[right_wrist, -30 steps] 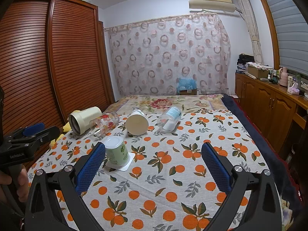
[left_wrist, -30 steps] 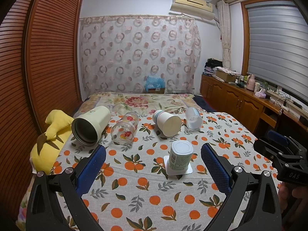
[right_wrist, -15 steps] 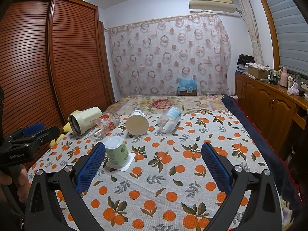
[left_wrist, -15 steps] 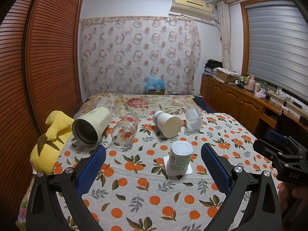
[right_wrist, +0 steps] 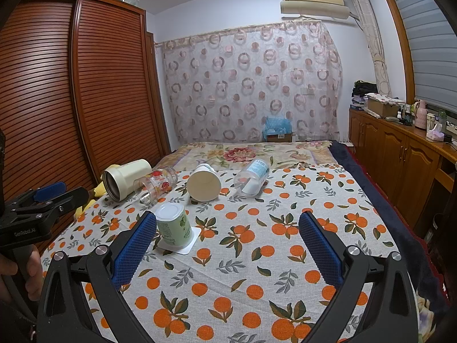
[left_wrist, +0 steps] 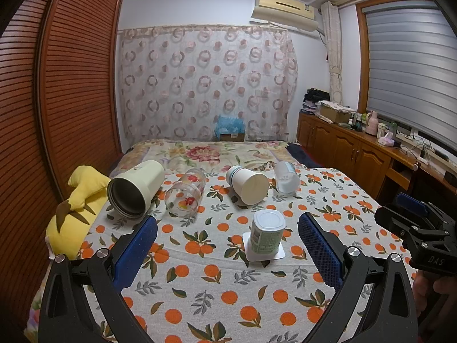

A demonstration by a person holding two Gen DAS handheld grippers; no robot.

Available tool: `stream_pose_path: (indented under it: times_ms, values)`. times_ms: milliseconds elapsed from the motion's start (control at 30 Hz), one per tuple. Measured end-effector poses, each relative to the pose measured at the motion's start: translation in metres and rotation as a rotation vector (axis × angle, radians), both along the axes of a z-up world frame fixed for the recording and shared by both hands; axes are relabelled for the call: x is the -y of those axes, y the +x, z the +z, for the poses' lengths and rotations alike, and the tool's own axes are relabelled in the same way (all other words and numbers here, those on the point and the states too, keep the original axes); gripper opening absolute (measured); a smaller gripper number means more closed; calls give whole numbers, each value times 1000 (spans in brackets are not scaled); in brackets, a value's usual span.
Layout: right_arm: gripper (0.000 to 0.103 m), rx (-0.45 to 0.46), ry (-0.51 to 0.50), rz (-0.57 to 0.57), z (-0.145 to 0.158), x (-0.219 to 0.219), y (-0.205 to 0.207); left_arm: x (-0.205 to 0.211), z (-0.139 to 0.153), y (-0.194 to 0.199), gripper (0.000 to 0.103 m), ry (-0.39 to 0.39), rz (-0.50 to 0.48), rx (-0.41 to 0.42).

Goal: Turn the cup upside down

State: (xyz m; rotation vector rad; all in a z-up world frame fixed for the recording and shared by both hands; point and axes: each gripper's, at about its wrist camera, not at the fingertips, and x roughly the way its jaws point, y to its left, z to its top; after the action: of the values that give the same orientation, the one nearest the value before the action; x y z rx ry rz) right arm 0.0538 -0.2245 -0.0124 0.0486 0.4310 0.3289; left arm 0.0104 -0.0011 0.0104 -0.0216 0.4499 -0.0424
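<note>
A green-and-white cup (left_wrist: pixel 267 235) stands bottom-up on a white square coaster (left_wrist: pixel 264 253) on the orange-print cloth; it also shows in the right wrist view (right_wrist: pixel 173 225). My left gripper (left_wrist: pixel 227 245) is open, held back from the cup, which sits between its fingertips in view. My right gripper (right_wrist: pixel 227 244) is open and empty, with the cup just beyond its left finger (right_wrist: pixel 134 250). Behind lie a cream tumbler (left_wrist: pixel 135 188), a printed glass (left_wrist: pixel 185 195), a white paper cup (left_wrist: pixel 248 184) and a clear cup (left_wrist: pixel 285 177), all on their sides.
A yellow plush toy (left_wrist: pixel 75 214) lies at the bed's left edge beside the slatted wardrobe (left_wrist: pixel 57 100). A wooden cabinet (left_wrist: pixel 357 154) with clutter runs along the right. The other gripper shows at each view's edge (left_wrist: pixel 420 234) (right_wrist: pixel 37 208).
</note>
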Motion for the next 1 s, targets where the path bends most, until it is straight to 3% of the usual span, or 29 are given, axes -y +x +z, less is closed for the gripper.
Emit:
stream_pose_path:
  times_ms: [1000]
  values:
    - [100, 1, -1, 1, -1, 0, 0, 2, 2, -1, 95, 3, -1, 2]
